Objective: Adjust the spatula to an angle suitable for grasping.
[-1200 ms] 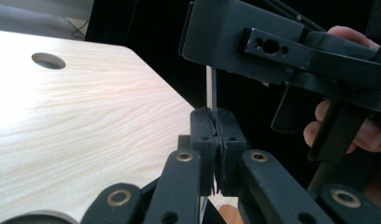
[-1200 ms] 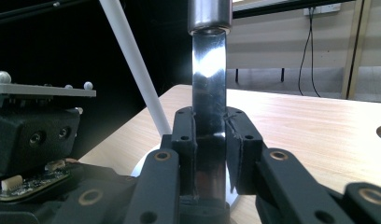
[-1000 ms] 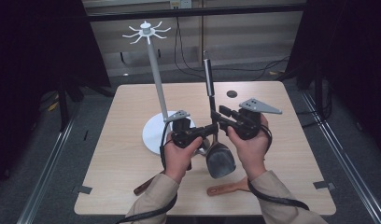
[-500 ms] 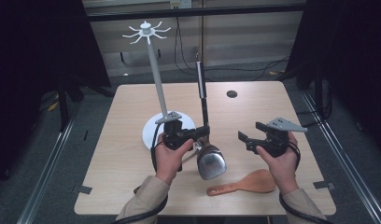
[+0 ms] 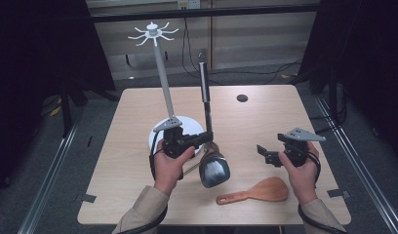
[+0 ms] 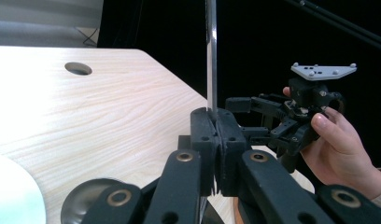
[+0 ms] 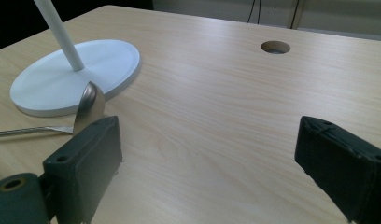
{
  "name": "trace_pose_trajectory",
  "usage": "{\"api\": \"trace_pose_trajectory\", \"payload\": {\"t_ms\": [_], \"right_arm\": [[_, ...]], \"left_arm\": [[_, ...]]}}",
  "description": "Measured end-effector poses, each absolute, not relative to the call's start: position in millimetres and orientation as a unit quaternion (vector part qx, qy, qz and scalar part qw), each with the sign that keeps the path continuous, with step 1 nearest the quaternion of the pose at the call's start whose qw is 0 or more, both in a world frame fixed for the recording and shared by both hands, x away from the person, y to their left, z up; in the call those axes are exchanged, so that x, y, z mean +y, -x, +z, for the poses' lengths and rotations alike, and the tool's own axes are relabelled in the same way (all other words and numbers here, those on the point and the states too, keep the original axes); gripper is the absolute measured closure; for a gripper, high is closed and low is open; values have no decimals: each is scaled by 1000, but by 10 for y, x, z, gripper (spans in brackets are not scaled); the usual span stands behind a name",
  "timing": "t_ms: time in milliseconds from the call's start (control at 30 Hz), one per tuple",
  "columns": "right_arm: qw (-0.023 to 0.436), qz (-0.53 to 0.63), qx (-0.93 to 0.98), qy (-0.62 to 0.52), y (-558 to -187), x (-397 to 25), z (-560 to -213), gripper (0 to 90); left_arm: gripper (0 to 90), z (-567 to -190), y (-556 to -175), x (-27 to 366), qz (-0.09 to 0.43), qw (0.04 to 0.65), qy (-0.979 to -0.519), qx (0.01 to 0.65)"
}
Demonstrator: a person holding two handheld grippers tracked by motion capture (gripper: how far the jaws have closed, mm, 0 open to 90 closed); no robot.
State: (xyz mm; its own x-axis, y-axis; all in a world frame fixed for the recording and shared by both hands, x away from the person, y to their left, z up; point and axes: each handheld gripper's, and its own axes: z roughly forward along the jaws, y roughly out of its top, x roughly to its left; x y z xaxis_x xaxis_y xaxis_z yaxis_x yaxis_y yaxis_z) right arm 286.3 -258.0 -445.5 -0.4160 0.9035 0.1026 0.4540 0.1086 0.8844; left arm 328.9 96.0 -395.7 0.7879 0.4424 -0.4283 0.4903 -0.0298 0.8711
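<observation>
Left gripper (image 5: pixel 202 140) pinches the upright steel ladle with black handle (image 5: pixel 214 168); right gripper (image 5: pixel 265 153) jaws spread, idle at 3 o'clock. Best lift straight, steering the handle tip to the white hook-topped stand (image 5: pixel 160 73) at 11 o'clock.

Steel ladle (image 5: pixel 212 165) upright, bowl down above table, black handle up.

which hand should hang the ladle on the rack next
Left. The left gripper is already shut on the ladle handle, held upright beside the white rack. The right gripper is open and empty, farther off.

Left claw (image 6: pixel 215 140) clamped on upright ladle handle (image 6: pixel 211 56).
</observation>
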Motion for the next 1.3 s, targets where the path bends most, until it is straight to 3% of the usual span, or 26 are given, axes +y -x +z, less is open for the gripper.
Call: {"api": "trace_pose_trajectory", "payload": {"t_ms": [1300], "right_arm": [[240,457,710,-480,-2851,-2638,-4451,73]], "left_arm": [[883,-3854,-3232,1459,25,644,-711,282]]}}
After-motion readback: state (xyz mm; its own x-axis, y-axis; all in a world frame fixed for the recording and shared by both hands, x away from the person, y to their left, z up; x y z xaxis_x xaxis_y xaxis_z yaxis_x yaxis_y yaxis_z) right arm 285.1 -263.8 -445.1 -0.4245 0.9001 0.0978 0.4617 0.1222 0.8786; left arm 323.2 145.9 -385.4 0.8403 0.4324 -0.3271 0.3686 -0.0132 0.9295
